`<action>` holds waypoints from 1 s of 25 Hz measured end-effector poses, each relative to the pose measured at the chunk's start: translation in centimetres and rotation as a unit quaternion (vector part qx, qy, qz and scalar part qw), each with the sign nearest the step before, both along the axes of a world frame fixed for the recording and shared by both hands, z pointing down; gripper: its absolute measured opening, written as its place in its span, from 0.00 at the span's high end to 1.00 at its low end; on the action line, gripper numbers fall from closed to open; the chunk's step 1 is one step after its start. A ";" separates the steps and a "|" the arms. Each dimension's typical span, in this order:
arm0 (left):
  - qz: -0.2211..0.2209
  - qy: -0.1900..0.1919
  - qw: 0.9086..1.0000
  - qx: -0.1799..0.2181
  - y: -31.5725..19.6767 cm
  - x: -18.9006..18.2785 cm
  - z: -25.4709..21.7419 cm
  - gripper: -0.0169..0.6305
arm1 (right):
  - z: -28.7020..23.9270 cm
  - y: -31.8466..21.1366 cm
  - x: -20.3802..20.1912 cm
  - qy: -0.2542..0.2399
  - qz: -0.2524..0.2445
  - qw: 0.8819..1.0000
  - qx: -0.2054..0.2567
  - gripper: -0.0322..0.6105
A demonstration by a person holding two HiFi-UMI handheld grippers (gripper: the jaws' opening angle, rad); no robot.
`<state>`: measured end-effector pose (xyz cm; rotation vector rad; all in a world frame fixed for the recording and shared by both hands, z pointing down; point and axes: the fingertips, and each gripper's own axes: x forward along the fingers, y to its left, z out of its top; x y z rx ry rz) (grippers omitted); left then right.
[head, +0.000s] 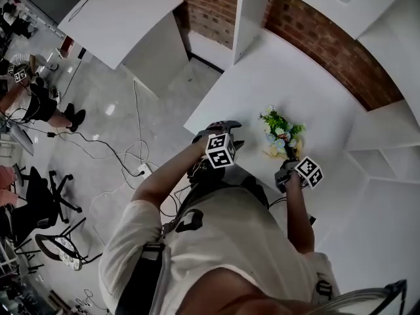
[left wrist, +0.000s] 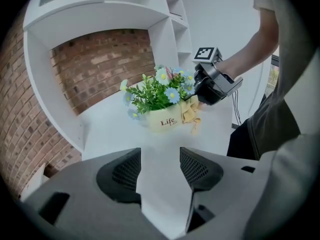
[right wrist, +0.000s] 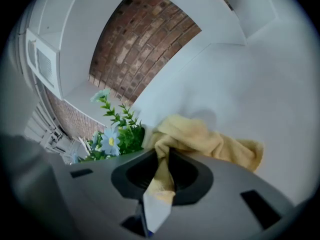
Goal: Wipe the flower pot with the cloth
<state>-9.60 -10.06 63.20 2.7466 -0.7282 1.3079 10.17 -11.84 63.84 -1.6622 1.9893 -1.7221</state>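
Clamped on the yellow cloth (right wrist: 210, 141) with the right claw (right wrist: 160, 176), against the flower pot (left wrist: 167, 121) on the white tabletop (left wrist: 115, 129). Spread apart, empty, at the left claw (left wrist: 160, 169), nearer.

brick wall (head: 211, 4) | white shelving (head: 387, 159) | grey floor (head: 125, 104) | black chair (head: 46, 190)

yellow cloth (right wrist: 205, 139), cream flower pot (left wrist: 164, 121)

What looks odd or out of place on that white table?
Nothing stands out. The pot stands upright on the table, flowers tidy, nothing spilled. The right gripper pinches the yellow cloth at the pot's side; the left gripper is open and empty.
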 end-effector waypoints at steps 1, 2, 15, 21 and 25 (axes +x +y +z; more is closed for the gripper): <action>0.006 0.000 1.000 0.002 -0.6 0.2 -0.2 0.58 | 0.0 -0.1 -0.1 -0.004 0.001 1.000 0.000 0.84; 0.009 0.002 1.000 0.003 -1.4 0.4 -0.5 0.58 | -0.1 -0.3 -0.4 -0.008 0.000 1.000 0.001 0.84; 0.019 -0.006 0.998 -0.060 -7.1 7.4 1.5 0.49 | 0.5 -4.5 0.3 -0.063 -0.085 0.994 -0.021 0.84; -0.020 0.030 0.998 -0.048 -7.9 9.3 1.4 0.49 | 1.0 -4.9 -0.3 -0.066 -0.111 0.991 -0.026 0.84; -0.066 0.068 0.994 -0.048 -7.6 9.5 1.2 0.49 | 1.4 -5.1 -0.2 -0.084 -0.103 0.991 -0.033 0.84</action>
